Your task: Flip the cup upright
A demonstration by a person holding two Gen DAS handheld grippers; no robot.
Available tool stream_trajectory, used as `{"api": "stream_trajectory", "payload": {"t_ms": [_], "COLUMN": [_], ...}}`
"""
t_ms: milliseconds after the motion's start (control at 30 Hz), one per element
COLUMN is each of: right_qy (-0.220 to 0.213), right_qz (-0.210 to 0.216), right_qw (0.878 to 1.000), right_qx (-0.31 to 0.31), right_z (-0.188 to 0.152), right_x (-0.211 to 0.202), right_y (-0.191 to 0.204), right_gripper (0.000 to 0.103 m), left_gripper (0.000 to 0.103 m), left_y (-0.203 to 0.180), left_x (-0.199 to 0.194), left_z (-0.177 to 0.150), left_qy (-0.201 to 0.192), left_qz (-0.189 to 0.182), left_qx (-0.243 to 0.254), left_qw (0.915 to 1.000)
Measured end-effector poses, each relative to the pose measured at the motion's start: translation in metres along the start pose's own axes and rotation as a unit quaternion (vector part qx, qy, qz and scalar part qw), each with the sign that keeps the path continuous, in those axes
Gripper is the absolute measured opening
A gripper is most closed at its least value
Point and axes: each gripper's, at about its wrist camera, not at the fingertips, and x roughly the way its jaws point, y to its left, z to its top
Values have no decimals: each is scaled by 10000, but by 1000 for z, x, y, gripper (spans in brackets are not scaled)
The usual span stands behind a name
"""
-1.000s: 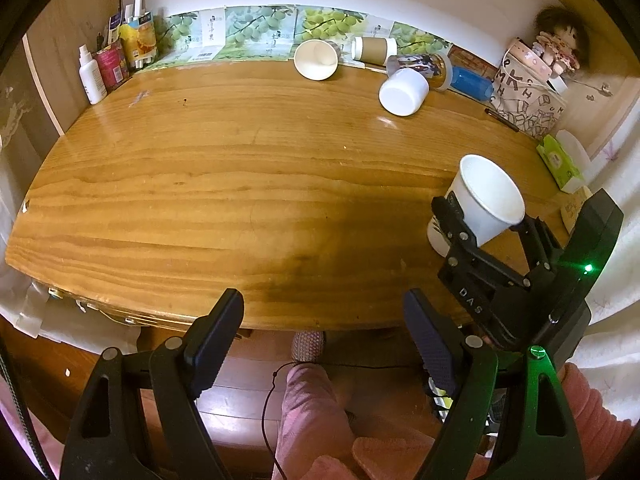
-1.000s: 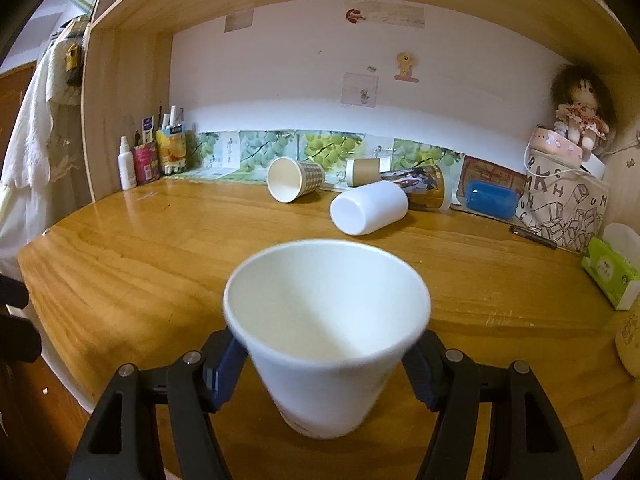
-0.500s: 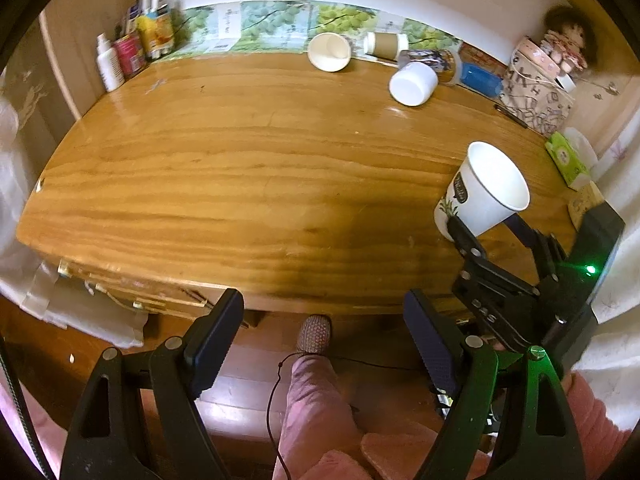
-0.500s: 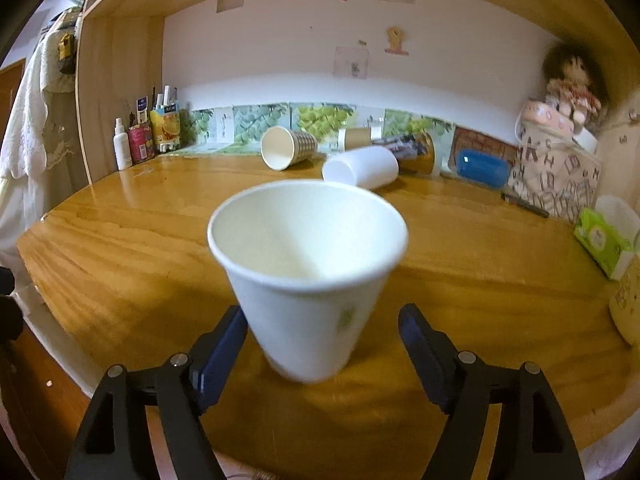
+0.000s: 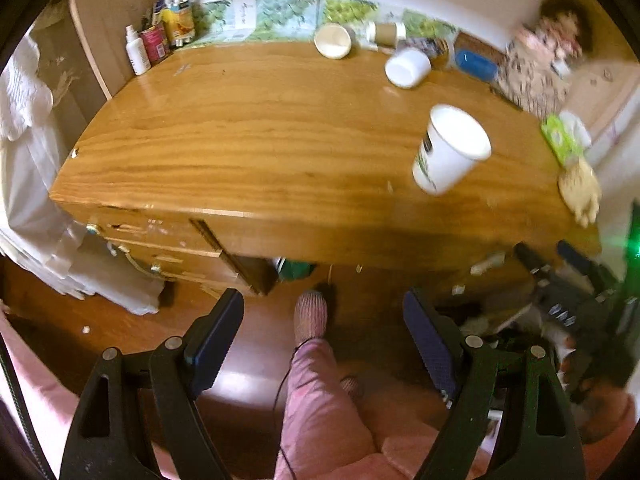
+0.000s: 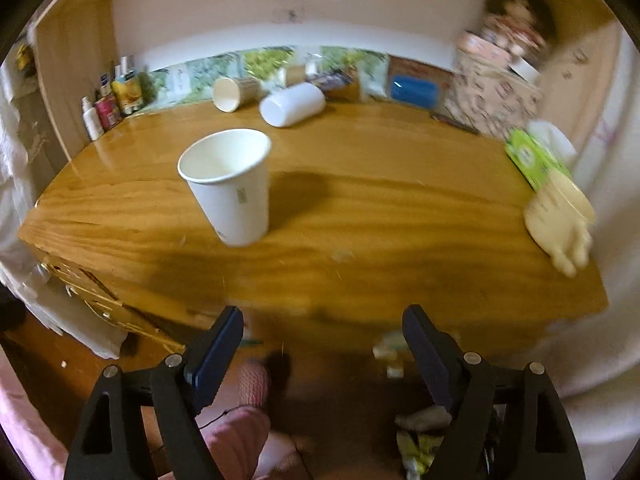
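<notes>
A white paper cup [image 6: 230, 186] stands upright, mouth up, on the wooden desk [image 6: 380, 216] near its front edge; it also shows in the left wrist view [image 5: 450, 150]. My right gripper [image 6: 322, 348] is open and empty, drawn back off the desk's front edge, well short of the cup. My left gripper [image 5: 324, 328] is open and empty, held below and in front of the desk above the floor. The right gripper's body shows blurred at the right of the left wrist view [image 5: 576, 288].
At the back lie a paper cup on its side [image 6: 234, 92], a white cup on its side [image 6: 292, 104] and a brown cup [image 5: 386, 32]. Bottles [image 6: 108, 104] stand back left. A blue box [image 6: 414, 90], patterned bag [image 6: 496, 92], green tissue pack [image 6: 534, 158] and pale glove [image 6: 562, 224] sit right.
The right gripper opened, let go of the cup and pulled back off the desk; the cup stays standing upright. The left gripper also drew back and lower.
</notes>
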Motion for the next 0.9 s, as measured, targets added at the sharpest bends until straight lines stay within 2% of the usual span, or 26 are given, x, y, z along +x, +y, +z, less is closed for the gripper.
{"api": "stream_trajectory", "payload": {"t_ms": [200,433,600,867,900], "right_qy": [502,769,820,621,592], "right_qz": [126,264,433,506,503], "right_qw": [9973,9937,9924,9944,9948], "right_qx": [524,768,803,691,663], "right_z": [1,11,21,34,35], "right_x": [-40,-85,-109,-136,-138], "right_y": [-15,-13,-3,20,22], "right_gripper": [83,83,83,83,85], "left_gripper": [85,86,88,88,89], "left_y": [-23,-29,-27,-19,-18], "left_x": [-29,-61,-80,-99,-100], "left_z": [-3,9,20,32,33], "left_qy": [78,-56,-348,-680,-691], "left_qz": [78,83,239,310,297], "left_qx": [270,143,105,29,22], "left_qw": [9996,9998,9991,9972,9972]}}
